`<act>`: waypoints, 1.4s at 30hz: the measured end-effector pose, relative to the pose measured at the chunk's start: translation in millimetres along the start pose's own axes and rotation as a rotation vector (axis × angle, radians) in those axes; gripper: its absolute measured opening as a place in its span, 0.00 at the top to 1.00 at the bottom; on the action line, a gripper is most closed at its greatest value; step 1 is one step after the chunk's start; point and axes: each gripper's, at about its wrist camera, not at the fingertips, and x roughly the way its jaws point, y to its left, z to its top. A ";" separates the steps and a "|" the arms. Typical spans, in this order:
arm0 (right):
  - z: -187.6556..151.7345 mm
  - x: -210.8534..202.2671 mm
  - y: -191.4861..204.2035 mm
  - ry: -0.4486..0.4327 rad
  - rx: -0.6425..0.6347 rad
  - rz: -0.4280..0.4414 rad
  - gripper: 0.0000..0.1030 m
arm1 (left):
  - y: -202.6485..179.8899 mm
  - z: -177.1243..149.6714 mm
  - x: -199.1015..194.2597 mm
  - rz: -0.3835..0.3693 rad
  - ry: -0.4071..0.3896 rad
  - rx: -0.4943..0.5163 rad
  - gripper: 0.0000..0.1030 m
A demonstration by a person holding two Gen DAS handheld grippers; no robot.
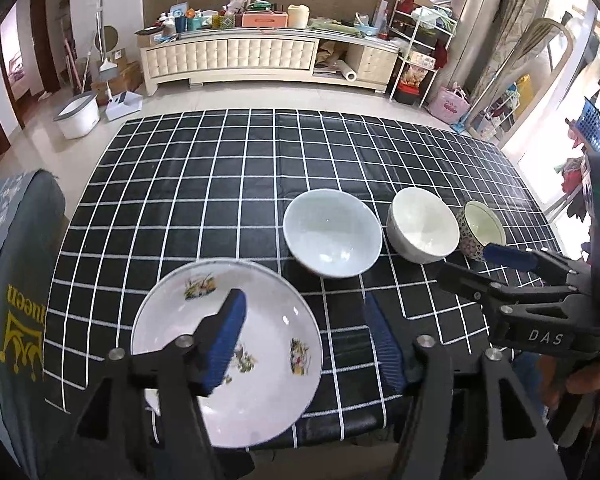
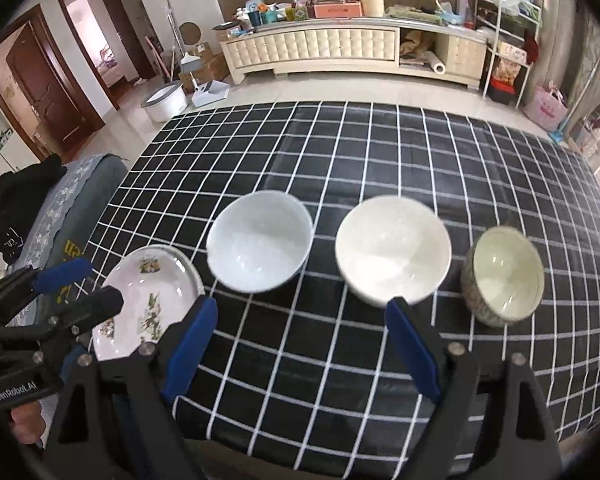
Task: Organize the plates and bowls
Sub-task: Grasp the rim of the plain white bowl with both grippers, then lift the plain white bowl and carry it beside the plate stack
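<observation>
A flowered white plate [image 1: 268,360] [image 2: 148,296] lies flat near the front left edge of the checked table [image 1: 220,168]. Behind it, in a row from left to right, stand a pale blue bowl [image 1: 332,232] [image 2: 260,246], a white bowl [image 1: 422,224] [image 2: 392,248] and a small patterned bowl [image 1: 482,228] [image 2: 504,274]. My left gripper [image 1: 303,296] [image 2: 102,282] hovers open above the plate's right part, holding nothing. My right gripper [image 2: 300,304] [image 1: 466,260] is open in front of the gap between the blue and white bowls, with nothing between its fingers.
A chair with a grey printed cover [image 1: 16,280] stands against the table's left side. The front table edge [image 2: 300,452] runs just under both grippers. A white bucket [image 1: 78,114] and a long cream cabinet [image 1: 236,58] are on the floor beyond the table.
</observation>
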 end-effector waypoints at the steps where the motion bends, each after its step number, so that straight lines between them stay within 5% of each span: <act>1: 1.5 0.6 -1.6 -0.002 -0.008 -0.002 0.14 | -0.6 1.5 2.2 -0.002 0.000 0.003 0.37; 19: 42.3 60.6 -0.7 0.037 -0.125 -0.012 0.14 | 2.4 43.7 74.0 -0.003 0.103 0.056 0.37; 21: 45.3 66.5 0.1 0.044 -0.138 0.014 0.20 | 4.2 44.5 81.8 -0.008 0.114 0.051 0.41; 23: 47.7 77.0 3.4 0.075 -0.161 0.025 0.39 | 7.1 46.7 91.3 -0.015 0.129 0.046 0.44; 42: 40.4 126.4 1.6 0.174 -0.193 0.027 0.84 | 15.3 46.5 146.2 -0.069 0.251 0.015 0.89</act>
